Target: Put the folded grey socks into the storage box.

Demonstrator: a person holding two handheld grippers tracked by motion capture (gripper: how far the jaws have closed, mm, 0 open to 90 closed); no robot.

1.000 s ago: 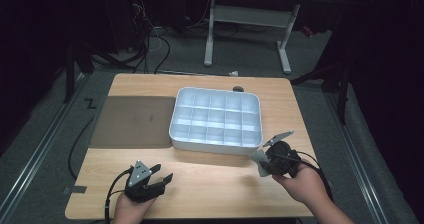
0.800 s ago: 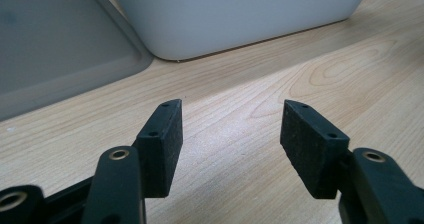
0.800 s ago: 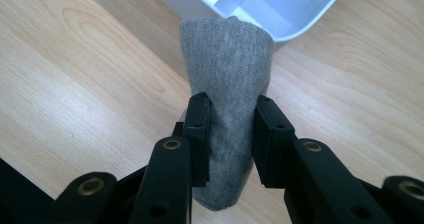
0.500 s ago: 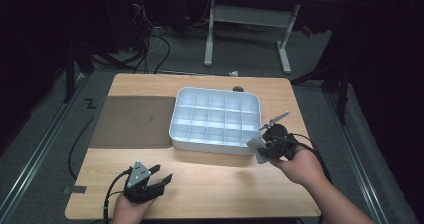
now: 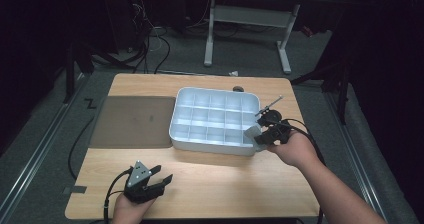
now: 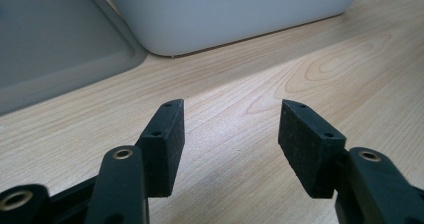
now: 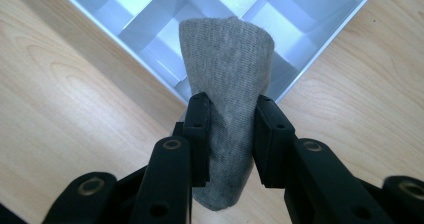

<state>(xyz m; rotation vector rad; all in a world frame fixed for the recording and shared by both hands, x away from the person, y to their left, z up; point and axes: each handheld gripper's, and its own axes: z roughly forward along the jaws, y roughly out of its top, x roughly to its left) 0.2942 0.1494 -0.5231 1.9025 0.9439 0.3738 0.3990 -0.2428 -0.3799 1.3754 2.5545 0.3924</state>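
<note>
Two grippers are in use: the right gripper (image 7: 227, 134), held on an outstretched forearm, hovers over the near right corner of the white compartment tray (image 5: 186, 129), its jaws clamped on a soft grey knitted cloth roll (image 7: 227, 79) that stands above that corner. The left gripper (image 6: 230, 139) rests low on the pale wooden table (image 6: 310, 69) in front of the tray, jaws spread wide with nothing between them.

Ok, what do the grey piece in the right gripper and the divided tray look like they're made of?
Grey piece: seems knitted fabric, matte, with a fine ribbed weave, bunched softly where the right gripper pinches it. Divided tray: looks like moulded plastic, pale grey-white, smooth with a slight sheen and rounded corners.
</note>
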